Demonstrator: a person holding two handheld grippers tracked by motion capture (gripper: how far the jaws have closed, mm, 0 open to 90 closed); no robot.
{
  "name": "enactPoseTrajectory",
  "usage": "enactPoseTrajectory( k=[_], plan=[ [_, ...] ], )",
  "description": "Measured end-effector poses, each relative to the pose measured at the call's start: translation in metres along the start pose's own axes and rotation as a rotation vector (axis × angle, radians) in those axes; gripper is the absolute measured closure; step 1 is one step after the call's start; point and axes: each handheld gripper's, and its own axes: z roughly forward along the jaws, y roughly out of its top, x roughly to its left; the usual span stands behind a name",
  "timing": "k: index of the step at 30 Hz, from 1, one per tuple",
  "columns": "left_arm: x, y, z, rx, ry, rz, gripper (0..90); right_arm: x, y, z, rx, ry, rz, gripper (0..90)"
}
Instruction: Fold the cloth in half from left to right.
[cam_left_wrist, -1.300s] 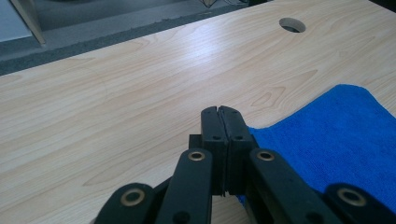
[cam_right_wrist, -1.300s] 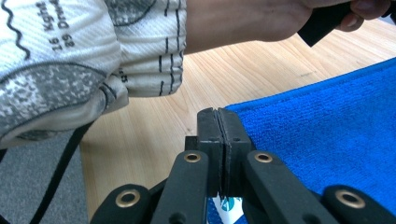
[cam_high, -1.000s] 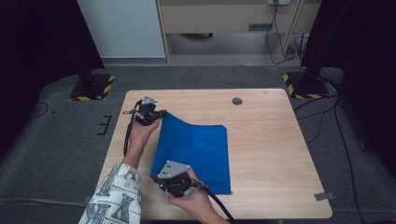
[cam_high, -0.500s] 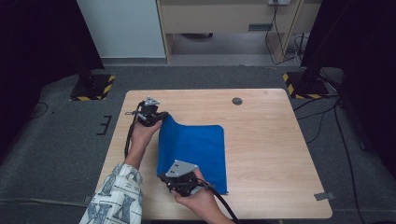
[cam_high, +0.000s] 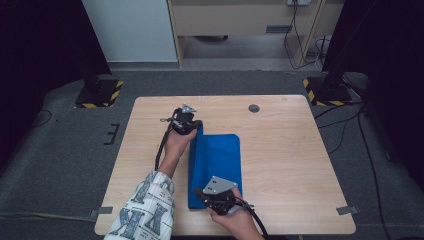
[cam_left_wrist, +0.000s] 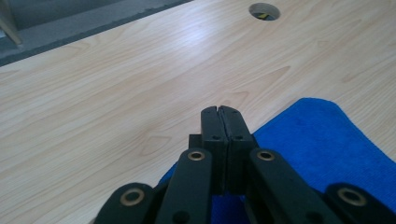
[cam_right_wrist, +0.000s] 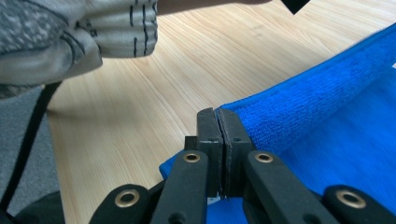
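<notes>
Left claw (cam_high: 196, 126), right claw (cam_high: 204, 194) clenched on blue cloth (cam_high: 220, 160) edge; bare table (cam_high: 295, 150) beyond.

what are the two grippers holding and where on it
Both hold the blue towel: the left gripper pinches its far left corner, the right gripper its near left corner.

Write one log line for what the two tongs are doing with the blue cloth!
work: folding blue cloth | left tongs: shut on far corner | right tongs: shut on near corner | table: cloth half folded
</notes>
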Motion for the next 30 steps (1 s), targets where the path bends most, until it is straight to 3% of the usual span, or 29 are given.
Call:
enactPoseTrajectory(
  k=[7, 16, 30],
  plan=[
    [-0.015, 0.001, 0.015, 0.015, -0.027, 0.004, 89.3, -0.013, -0.013, -0.013, 0.006, -0.031, 0.042, 88.7],
    [-0.026, 0.001, 0.027, 0.022, -0.066, 0.000, 89.3, -0.017, -0.015, -0.025, 0.006, -0.040, 0.044, 88.6],
    [-0.047, 0.002, 0.041, 0.036, -0.093, 0.020, 89.3, -0.024, -0.026, -0.039, 0.037, -0.063, 0.047, 88.2]
  ],
)
